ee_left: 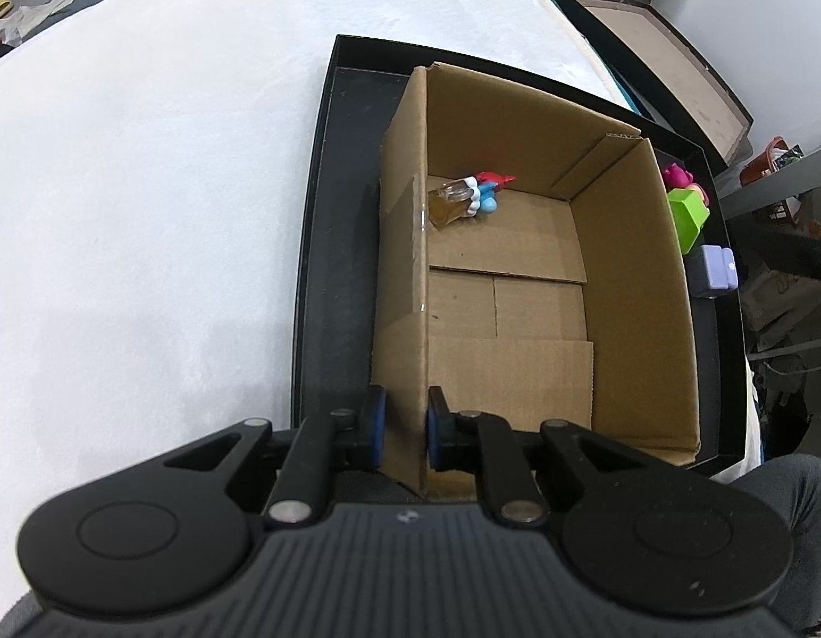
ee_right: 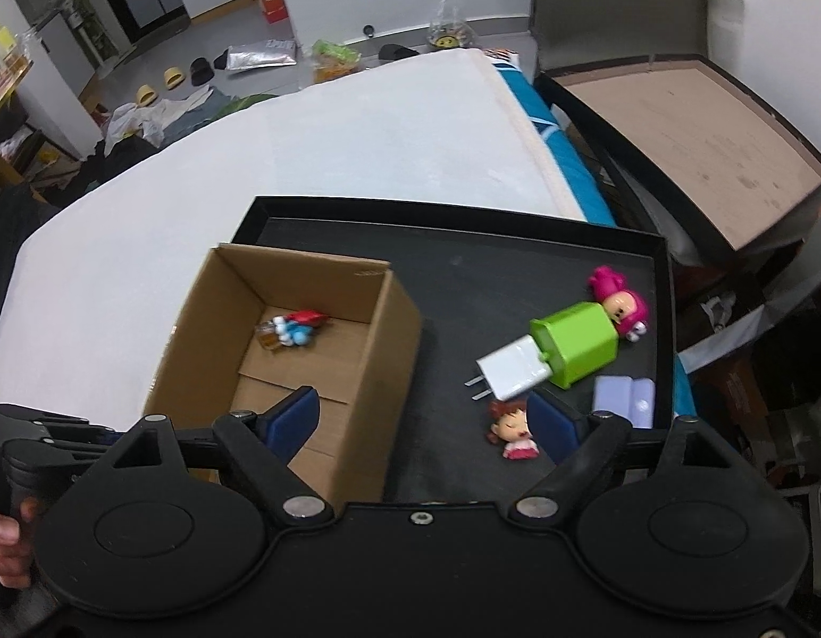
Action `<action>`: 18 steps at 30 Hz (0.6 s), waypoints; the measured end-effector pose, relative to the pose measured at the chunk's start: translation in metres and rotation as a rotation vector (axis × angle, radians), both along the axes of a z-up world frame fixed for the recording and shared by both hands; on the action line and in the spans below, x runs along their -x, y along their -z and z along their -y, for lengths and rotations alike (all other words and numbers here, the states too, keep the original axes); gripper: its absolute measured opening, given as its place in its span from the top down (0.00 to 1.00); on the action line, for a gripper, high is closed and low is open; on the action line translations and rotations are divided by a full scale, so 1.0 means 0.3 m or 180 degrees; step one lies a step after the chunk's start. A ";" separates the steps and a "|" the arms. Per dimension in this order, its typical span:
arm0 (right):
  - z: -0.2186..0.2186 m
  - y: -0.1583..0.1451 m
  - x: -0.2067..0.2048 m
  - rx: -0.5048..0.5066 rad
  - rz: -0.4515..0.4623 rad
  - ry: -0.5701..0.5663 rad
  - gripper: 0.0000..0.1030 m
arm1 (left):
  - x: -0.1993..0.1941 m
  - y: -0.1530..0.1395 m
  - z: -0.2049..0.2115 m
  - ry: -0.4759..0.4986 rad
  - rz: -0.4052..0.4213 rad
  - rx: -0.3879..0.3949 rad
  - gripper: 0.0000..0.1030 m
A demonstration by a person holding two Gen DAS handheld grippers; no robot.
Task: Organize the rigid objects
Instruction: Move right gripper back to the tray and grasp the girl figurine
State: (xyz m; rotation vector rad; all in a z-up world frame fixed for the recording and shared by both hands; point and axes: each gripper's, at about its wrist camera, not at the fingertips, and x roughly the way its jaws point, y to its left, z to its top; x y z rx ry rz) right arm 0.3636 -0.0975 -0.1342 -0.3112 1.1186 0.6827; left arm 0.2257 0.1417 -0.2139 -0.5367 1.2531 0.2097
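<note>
With our left tool (ee_left: 405, 428) clamped on the cardboard box (ee_left: 628, 287) wall to steady it in the black tray (ee_right: 463, 271), our right tool (ee_right: 424, 420) hangs open above the red-dressed doll (ee_right: 511, 431), which we judge needs a lowering grasp next.

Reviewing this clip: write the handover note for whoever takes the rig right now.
Left gripper: shut on the cardboard box near-left wall, steadying it.
Right gripper: open, empty, above the black tray.
Done: one small red-and-blue toy lies in the box.
Left, all loose on the tray beside the box: pink figure, green block, white charger, lilac item, red-dress doll, which is closest to the right gripper.
</note>
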 end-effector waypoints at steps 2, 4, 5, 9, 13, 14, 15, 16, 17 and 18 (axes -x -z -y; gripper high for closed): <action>0.025 0.001 -0.006 -0.0004 0.0015 0.0053 0.17 | -0.001 0.003 -0.005 -0.0034 -0.0016 0.0024 0.87; 0.051 0.006 -0.013 -0.0013 0.0005 0.0100 0.17 | -0.002 0.002 -0.002 -0.0033 -0.0023 0.0025 0.87; 0.065 0.009 -0.018 -0.0018 -0.0005 0.0120 0.17 | -0.003 0.001 0.001 -0.0027 -0.0024 0.0018 0.87; 0.118 0.020 -0.034 -0.0028 -0.0028 0.0197 0.17 | -0.004 -0.002 0.007 -0.0009 -0.0032 -0.0014 0.87; 0.162 0.033 -0.048 -0.0041 -0.0057 0.0275 0.17 | -0.006 -0.003 0.009 0.0006 -0.0044 -0.0041 0.87; 0.173 0.035 -0.051 -0.0042 -0.0061 0.0291 0.17 | -0.007 -0.003 0.011 0.0015 -0.0048 -0.0050 0.87; 0.184 0.037 -0.054 -0.0043 -0.0065 0.0312 0.17 | -0.007 -0.002 0.012 0.0024 -0.0051 -0.0055 0.87; 0.195 0.041 -0.057 -0.0045 -0.0073 0.0332 0.17 | -0.006 -0.001 0.012 0.0026 -0.0052 -0.0046 0.87; 0.205 0.044 -0.061 -0.0047 -0.0078 0.0346 0.17 | -0.005 0.000 0.011 0.0023 -0.0039 -0.0026 0.87; 0.217 0.047 -0.065 -0.0049 -0.0080 0.0363 0.17 | -0.004 0.001 0.010 0.0021 -0.0031 -0.0013 0.87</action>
